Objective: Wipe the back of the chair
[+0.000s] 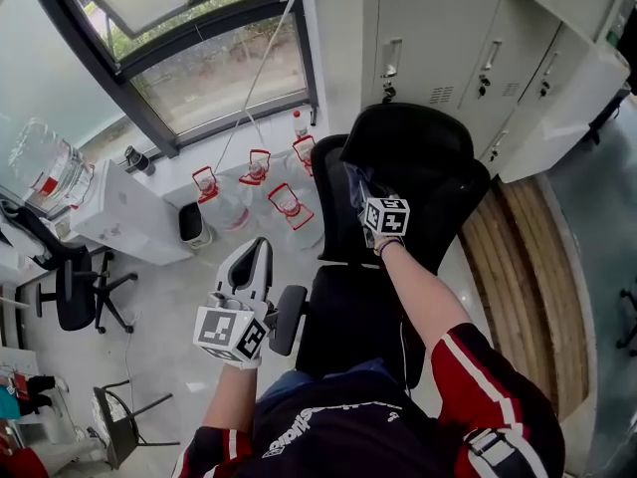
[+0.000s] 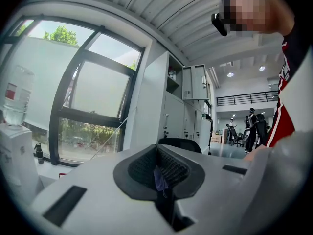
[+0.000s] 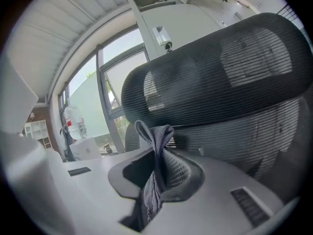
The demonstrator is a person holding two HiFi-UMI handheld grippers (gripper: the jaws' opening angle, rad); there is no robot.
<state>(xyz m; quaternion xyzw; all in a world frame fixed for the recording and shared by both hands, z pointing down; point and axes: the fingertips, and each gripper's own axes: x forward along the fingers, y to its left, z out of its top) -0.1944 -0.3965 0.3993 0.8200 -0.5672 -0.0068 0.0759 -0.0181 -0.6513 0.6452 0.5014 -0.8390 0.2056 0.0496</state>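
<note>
Chair back (image 1: 423, 172) noted at centre of the head view: black mesh stretched on a frame, a curved headrest (image 3: 215, 67) above it, the seat (image 1: 348, 317) below and nearer the person. The mesh is judged taut but yielding, light, and rough enough to drag on fabric; firm strokes are likely tolerated, though the chair may roll or swivel if pushed hard. A grey cloth (image 3: 154, 146) is seen pinched between the jaws of the right gripper (image 3: 159, 173), a soft, limp fold standing up past the pads with the rest hanging below. It is held at the upper left part of the back, just under the headrest; actual contact with the mesh cannot be confirmed. The grip on a bunched middle is judged sound for wiping. The left gripper (image 1: 249, 267) is held well apart from the back, beside the armrest (image 1: 289, 319), its jaws pressed together, a small bluish fleck (image 2: 159, 179) showing at the seam, nature not determined. Water bottles (image 1: 249, 192) are recorded under the window (image 1: 199, 58), grey lockers (image 1: 448, 38) behind the chair.
</note>
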